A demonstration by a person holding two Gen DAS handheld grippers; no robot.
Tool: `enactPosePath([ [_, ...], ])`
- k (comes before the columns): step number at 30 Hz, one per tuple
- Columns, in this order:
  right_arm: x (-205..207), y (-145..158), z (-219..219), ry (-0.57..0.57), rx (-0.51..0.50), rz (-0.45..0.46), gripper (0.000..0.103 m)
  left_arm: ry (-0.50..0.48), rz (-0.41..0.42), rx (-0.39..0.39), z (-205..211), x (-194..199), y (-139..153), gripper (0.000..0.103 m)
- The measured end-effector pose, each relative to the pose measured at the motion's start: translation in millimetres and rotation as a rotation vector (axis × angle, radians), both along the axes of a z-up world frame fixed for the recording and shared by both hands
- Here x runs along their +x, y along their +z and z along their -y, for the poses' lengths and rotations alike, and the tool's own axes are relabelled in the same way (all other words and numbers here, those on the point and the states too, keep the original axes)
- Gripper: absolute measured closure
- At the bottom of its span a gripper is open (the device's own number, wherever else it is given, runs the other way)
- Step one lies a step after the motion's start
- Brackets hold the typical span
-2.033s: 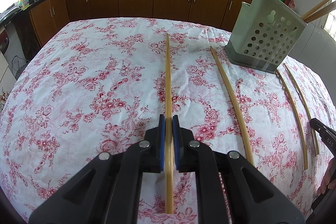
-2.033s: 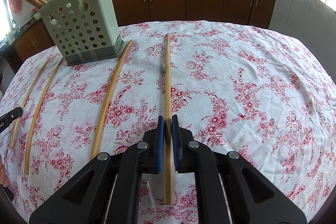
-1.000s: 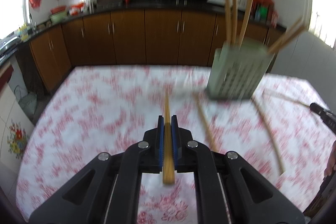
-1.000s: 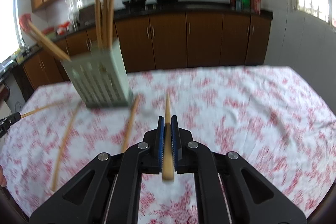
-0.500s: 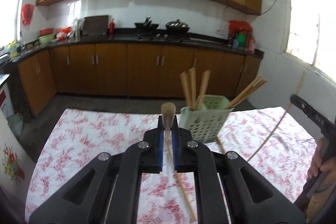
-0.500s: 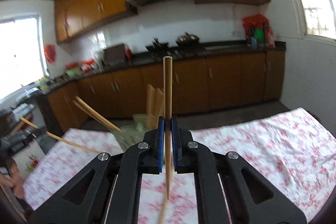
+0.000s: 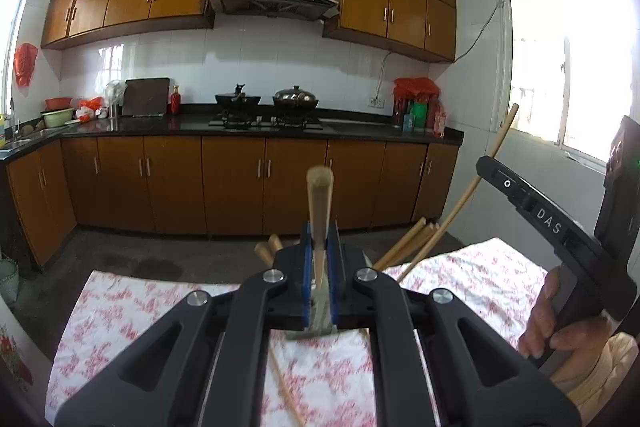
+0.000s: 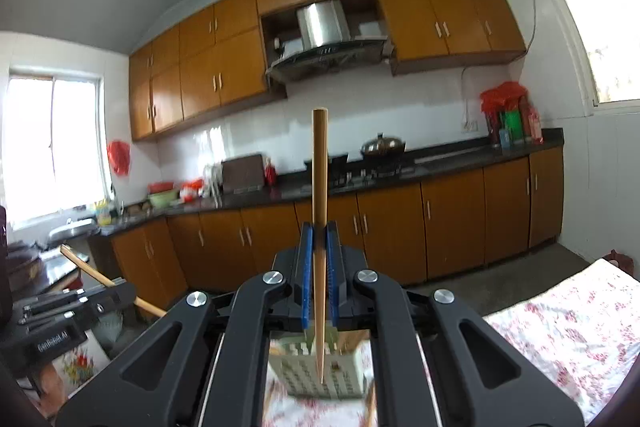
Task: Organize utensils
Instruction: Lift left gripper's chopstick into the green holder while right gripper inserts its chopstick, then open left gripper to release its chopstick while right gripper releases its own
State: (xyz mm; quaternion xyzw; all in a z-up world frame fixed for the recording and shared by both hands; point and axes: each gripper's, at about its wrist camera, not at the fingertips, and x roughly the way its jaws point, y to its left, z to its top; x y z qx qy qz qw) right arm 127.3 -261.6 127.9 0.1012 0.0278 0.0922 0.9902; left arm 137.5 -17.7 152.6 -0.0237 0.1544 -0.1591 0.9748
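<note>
- Bamboo chopstick [image 8: 319,227] is clamped between the blue pads of the right tool [image 8: 319,267]; its long axis runs near vertical through frame centre, blunt end at the top, thin tip at the bottom.
- That tip is seen directly over the perforated green holder [image 8: 320,371], bottom centre of the right view. Whether the tip is already inside the rim cannot be told.
- A second chopstick [image 7: 319,223] is gripped by the left tool [image 7: 319,279], jaws narrow on it, and is also held upright at frame centre of the left view.
- Below the left tool only a grey-green sliver of the holder [image 7: 310,333] is visible; sticks already stowed [image 7: 404,243] fan out just right of centre.
- Key relation: the holder lies straight below both held sticks, so a drop along each stick's own axis is judged to be needed.
- The right tool is judged nearer to insertion, given its tip alignment.
- Risk: crowding of the two tools over one opening, and fouling on the stowed sticks.
- A loose chopstick [image 7: 286,393] is left on the floral-clothed counter [image 7: 120,311], bottom centre.
</note>
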Motion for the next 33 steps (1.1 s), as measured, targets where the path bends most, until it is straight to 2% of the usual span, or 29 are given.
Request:
enactPosePath([
  [6, 21.2, -2.0, -4.2, -0.050, 0.016, 0.069, 0.095, 0.027, 0.019, 0.024, 18.3, 33.7, -0.4, 0.095],
  [9, 33.2, -11.3, -9.9, -0.070, -0.002, 0.073, 0.095, 0.032, -0.004, 0.035, 25.1, 51.9, -11.0, 0.095],
  [11, 40.6, -20.6, -14.4, -0.072, -0.017, 0.055, 0.095, 0.033, -0.025, 0.039, 28.2, 63.4, -21.6, 0.095],
  [15, 59.1, -42.9, -17.6, -0.053, -0.030, -0.039, 0.095, 0.034, -0.076, 0.031, 28.0, 80.9, -42.1, 0.095],
  [17, 60.7, -47.6, -16.9, -0.043, -0.028, -0.063, 0.091, 0.032, -0.096, 0.020, 25.4, 83.9, -48.6, 0.094],
  [19, 56.2, -46.5, -16.2, -0.044, -0.030, -0.067, 0.072, 0.033, -0.096, 0.010, 23.7, 84.5, -49.5, 0.092],
  [20, 50.9, -44.2, -13.6, -0.047, -0.028, -0.060, 0.069, 0.033, -0.093, 0.005, 21.7, 83.7, -48.9, 0.092],
  [24, 30.5, -29.6, -3.2, -0.060, -0.023, -0.038, 0.067, 0.041, -0.061, -0.029, 9.1, 69.3, -39.7, 0.082],
  [27, 13.5, -27.8, 10.5, -0.097, -0.015, -0.041, 0.059, 0.049, -0.033, -0.064, -4.5, 48.7, -33.3, 0.080],
  [29, 4.8, -34.4, 21.9, -0.130, -0.013, -0.074, 0.058, 0.066, -0.028, -0.073, -14.0, 34.6, -33.0, 0.076],
  [30, 1.0, -43.8, 28.8, -0.151, -0.015, -0.118, 0.058, 0.080, -0.029, -0.072, -19.4, 27.9, -35.4, 0.073],
  [32, 2.8, -64.5, 35.5, -0.158, -0.025, -0.224, 0.058, 0.119, -0.060, -0.050, -28.8, 16.9, -50.1, 0.070],
  [33, 6.9, -84.7, 37.1, -0.143, -0.035, -0.315, 0.058, 0.133, -0.088, -0.033, -31.7, 15.4, -59.5, 0.070],
])
